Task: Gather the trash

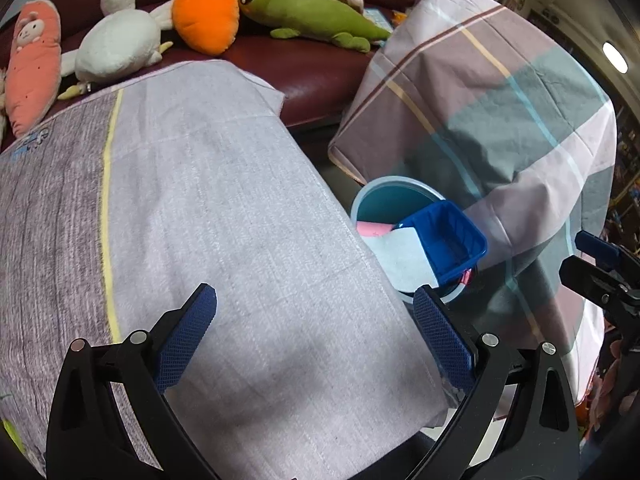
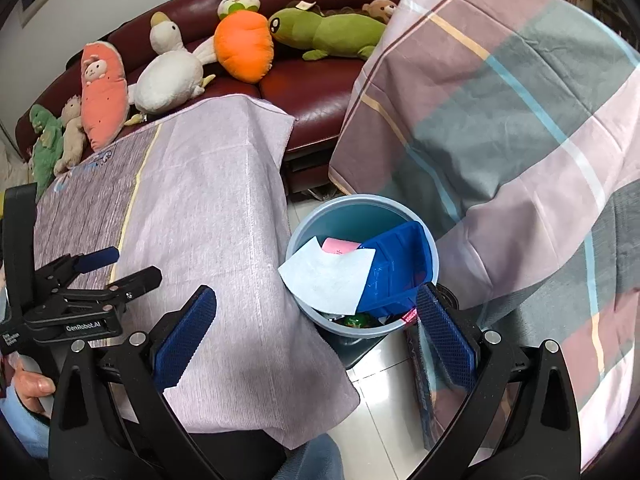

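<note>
A light blue round bin point(image 2: 340, 218) stands on the floor between two cloth-covered tables. Inside it a dark blue plastic tray point(image 2: 400, 264) leans on edge, with a white paper sheet point(image 2: 328, 278), a pink slip point(image 2: 340, 246) and a green wrapper point(image 2: 356, 321) beside it. My right gripper point(image 2: 316, 336) hangs open and empty just before the bin's near rim. Over the grey cloth, left of the bin point(image 1: 384, 200), my left gripper point(image 1: 316, 332) is open and holds nothing. The tray point(image 1: 444, 240) and paper point(image 1: 404, 258) show there too.
A lilac-grey cloth point(image 2: 208, 208) covers the left table and a plaid cloth point(image 2: 520, 128) drapes the right one. Plush toys, including an orange carrot point(image 2: 242, 46), lie on a dark red sofa point(image 2: 316, 100) behind. White floor tiles point(image 2: 372, 420) show below the bin.
</note>
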The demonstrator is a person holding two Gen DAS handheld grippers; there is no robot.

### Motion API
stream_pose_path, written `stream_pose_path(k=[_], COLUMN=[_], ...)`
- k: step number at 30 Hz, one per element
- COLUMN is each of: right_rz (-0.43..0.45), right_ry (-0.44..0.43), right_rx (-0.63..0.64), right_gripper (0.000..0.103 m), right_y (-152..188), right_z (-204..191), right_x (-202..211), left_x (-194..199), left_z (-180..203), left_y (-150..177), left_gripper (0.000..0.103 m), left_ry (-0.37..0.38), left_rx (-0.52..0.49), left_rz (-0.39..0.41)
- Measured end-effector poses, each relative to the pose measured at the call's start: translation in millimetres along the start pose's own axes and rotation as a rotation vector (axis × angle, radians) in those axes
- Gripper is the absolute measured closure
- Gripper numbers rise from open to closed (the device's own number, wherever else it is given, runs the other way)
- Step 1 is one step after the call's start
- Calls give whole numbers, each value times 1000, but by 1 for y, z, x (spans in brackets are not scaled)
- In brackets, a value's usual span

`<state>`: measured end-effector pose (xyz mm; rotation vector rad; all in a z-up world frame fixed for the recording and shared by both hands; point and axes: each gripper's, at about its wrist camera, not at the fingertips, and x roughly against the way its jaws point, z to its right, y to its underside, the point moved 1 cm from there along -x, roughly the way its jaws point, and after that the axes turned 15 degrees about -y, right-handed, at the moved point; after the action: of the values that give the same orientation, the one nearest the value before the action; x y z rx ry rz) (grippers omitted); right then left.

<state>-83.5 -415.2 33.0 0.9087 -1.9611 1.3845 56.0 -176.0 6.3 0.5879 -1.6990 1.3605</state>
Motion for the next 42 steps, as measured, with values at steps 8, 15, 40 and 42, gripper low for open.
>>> stream_pose_path(k=[8,15,40,42], right_rz=[-2,-3,-53,-56], right_ry=[27,22,18,18], right_rx=[59,77,7,6], right_gripper=[7,7,7,7], right_y=[6,7,12,12], right_z=[-13,-20,11,13], right_x=[3,0,-41,-44], left_x=[10,12,-12,-16], left_z=[-6,-5,8,8], left_y=[6,9,15,15], left_gripper=[4,4,4,4], left_ry=[-34,-37,-74,-79], left_rx=[6,4,-23,-21], left_rz=[28,44,47,41])
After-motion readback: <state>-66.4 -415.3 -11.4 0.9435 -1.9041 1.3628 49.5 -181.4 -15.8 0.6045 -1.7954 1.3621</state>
